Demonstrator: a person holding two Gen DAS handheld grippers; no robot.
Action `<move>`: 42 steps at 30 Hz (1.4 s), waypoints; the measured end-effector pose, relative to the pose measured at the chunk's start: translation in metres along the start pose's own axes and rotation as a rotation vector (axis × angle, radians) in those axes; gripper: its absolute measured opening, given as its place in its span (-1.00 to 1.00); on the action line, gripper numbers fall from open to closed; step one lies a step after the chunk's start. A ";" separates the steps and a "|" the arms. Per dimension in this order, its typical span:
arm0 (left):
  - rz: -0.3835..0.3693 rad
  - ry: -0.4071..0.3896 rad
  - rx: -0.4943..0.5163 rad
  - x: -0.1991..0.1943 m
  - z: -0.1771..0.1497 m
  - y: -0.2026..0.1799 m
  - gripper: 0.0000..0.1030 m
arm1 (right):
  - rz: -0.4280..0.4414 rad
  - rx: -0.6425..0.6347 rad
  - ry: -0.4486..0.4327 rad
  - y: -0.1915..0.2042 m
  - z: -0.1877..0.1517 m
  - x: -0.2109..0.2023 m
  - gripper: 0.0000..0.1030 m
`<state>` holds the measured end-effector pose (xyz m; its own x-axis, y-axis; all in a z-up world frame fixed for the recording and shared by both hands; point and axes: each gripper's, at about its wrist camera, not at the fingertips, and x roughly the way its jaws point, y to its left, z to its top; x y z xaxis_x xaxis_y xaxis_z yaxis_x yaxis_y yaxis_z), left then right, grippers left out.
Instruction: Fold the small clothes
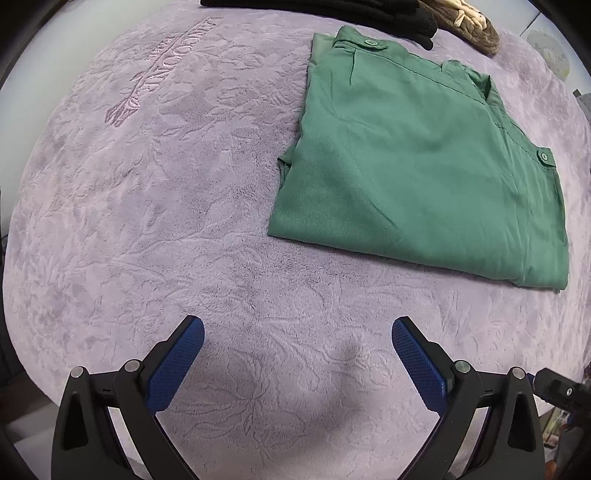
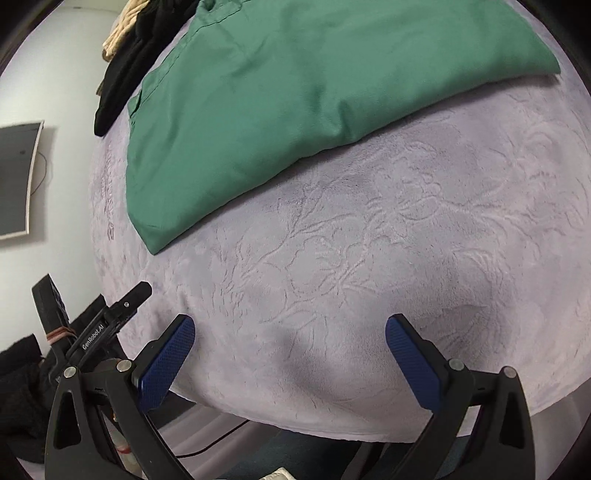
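A green garment (image 1: 417, 155) lies folded into a flat rectangle on a lilac blanket (image 1: 166, 221). From the left gripper (image 1: 297, 332) it sits at about one o'clock, well apart; from the right gripper (image 2: 290, 332) at eleven to twelve, seemingly the nearer. Both grippers hang spread wide, holding nothing. Dark clothes (image 1: 369, 11) are piled beyond.

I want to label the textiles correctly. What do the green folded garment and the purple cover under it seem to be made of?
The green folded garment looks like a thin woven fabric, perhaps cotton or a blend: matte, smooth, with stitched seams and green buttons. The purple cover looks like plush fleece or velvet-like pile: fuzzy, softly shiny, with an embossed flower pattern and lettering. Neither fibre can be confirmed by sight.
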<state>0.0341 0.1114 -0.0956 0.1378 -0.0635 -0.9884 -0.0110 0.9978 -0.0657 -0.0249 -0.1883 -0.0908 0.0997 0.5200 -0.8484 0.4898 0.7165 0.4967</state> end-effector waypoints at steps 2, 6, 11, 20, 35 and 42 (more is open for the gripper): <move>-0.001 0.004 0.003 0.002 -0.001 0.001 0.97 | 0.012 0.036 0.003 -0.005 0.000 0.002 0.99; 0.000 0.011 0.008 0.006 0.005 0.002 0.97 | 0.022 0.065 0.011 -0.008 -0.002 0.007 0.99; -0.004 0.014 0.002 0.010 0.010 0.004 0.97 | 0.044 0.084 0.022 -0.006 -0.004 0.016 0.99; -0.014 0.017 -0.017 0.018 0.021 0.022 0.97 | 0.152 0.091 -0.002 0.009 0.011 0.034 0.99; -0.299 -0.051 -0.113 0.033 0.070 0.051 0.97 | 0.531 0.159 -0.108 0.065 0.071 0.100 0.99; -0.491 -0.048 -0.136 0.041 0.098 0.059 0.97 | 0.596 0.194 -0.100 0.068 0.075 0.116 -0.84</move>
<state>0.1362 0.1695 -0.1266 0.2040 -0.5198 -0.8295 -0.0623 0.8388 -0.5409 0.0847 -0.1142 -0.1695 0.4791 0.7510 -0.4543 0.4724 0.2157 0.8546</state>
